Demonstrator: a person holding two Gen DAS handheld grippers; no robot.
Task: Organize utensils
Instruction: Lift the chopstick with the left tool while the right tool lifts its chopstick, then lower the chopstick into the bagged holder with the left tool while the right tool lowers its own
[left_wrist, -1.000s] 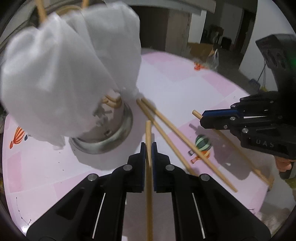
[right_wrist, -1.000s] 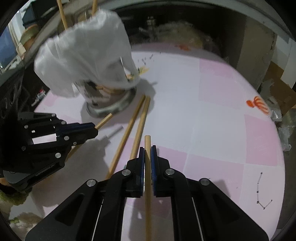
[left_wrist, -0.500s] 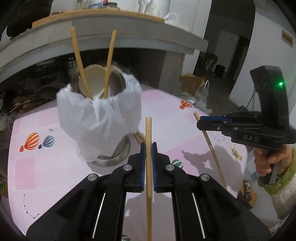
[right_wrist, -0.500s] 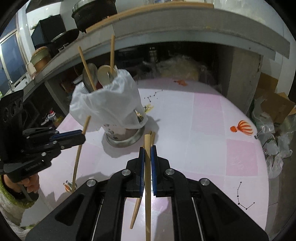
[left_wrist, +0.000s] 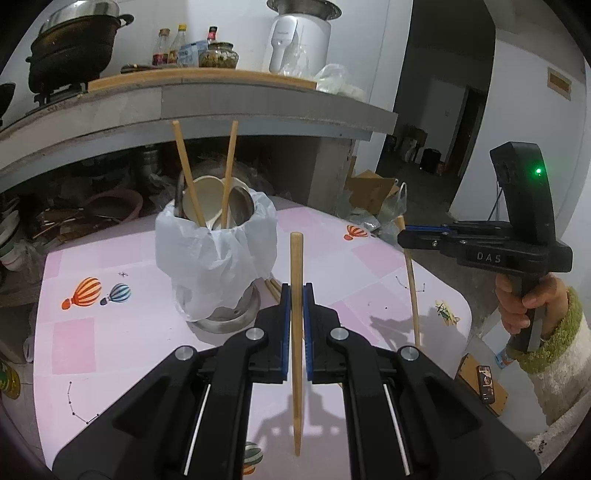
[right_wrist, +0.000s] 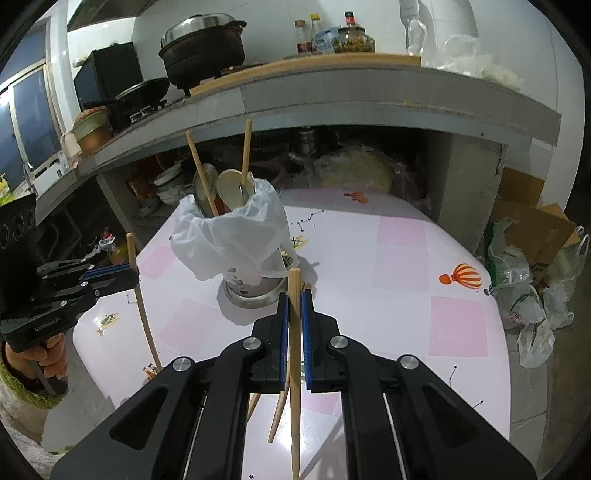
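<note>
- Left gripper (left_wrist: 294, 291) up over the pink table (left_wrist: 129, 325), both jaws pinched tight on a wooden chopstick (left_wrist: 295, 332) that runs upright between them.
- Right gripper (right_wrist: 294, 299) doing the same: clamped on its own chopstick (right_wrist: 294, 369), thick end up, thin end hanging down toward the tabletop.
- Ahead of both sits the metal utensil holder (left_wrist: 221, 310), wrapped in a white plastic bag (left_wrist: 216, 254).
- Two chopsticks (left_wrist: 186, 173) already stand in it, fanned apart, alongside spoons (right_wrist: 231, 190) (one pale, one metal).
- Two more loose chopsticks (right_wrist: 279, 410) lie on the table near the holder's base, partly hidden behind the right gripper.
</note>
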